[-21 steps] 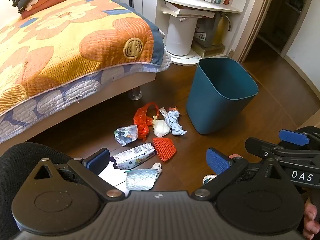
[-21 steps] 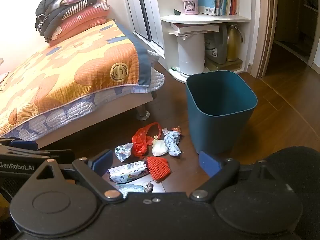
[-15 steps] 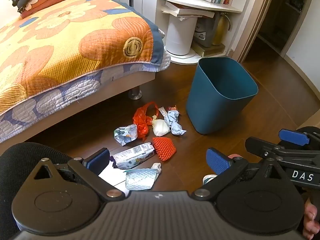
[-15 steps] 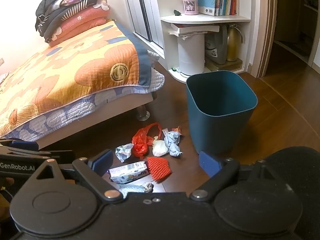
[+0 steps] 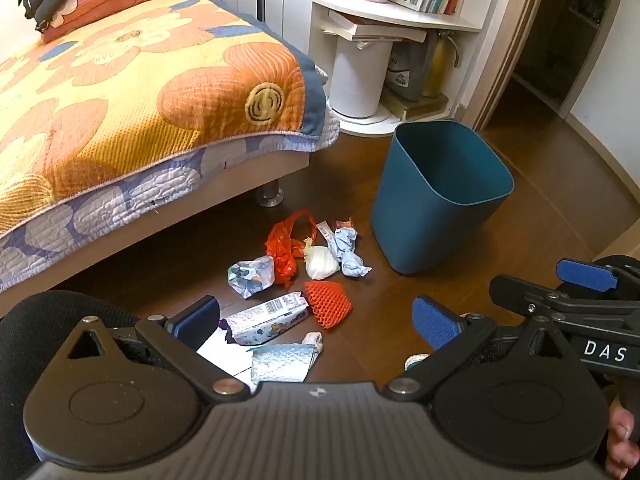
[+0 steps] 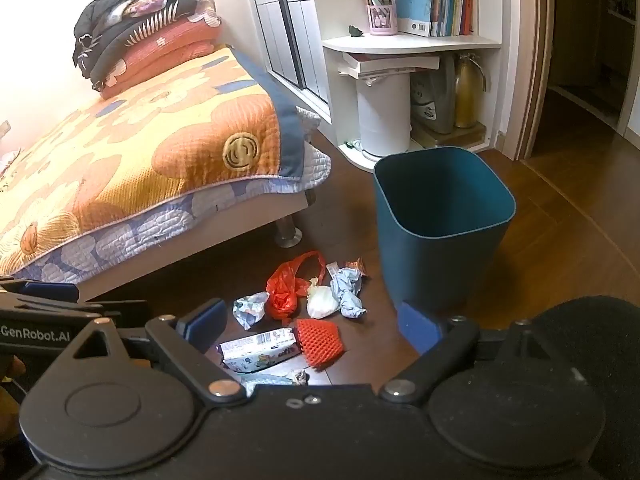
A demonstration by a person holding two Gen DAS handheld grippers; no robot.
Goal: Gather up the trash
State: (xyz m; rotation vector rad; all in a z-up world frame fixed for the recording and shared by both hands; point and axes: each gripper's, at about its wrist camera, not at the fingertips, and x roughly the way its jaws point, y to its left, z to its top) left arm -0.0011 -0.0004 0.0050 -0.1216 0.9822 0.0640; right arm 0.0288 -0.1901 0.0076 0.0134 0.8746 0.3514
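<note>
Both grippers [image 5: 316,320] [image 6: 310,326] open — trash [image 5: 328,304] below

White letters "DAS" stood on the black body of the right tongs [image 5: 516,312], seen in the left wrist view. "GenRobot.AI" in white stood on the black body of the left tongs [image 6: 120,308], seen in the right wrist view. The wrapper [image 5: 266,318] on the floor bore a barcode, its digits unreadable.

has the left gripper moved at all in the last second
No. In the left wrist view the open left gripper frames the dark teal plastic bin and the orange foam net just as before.
</note>
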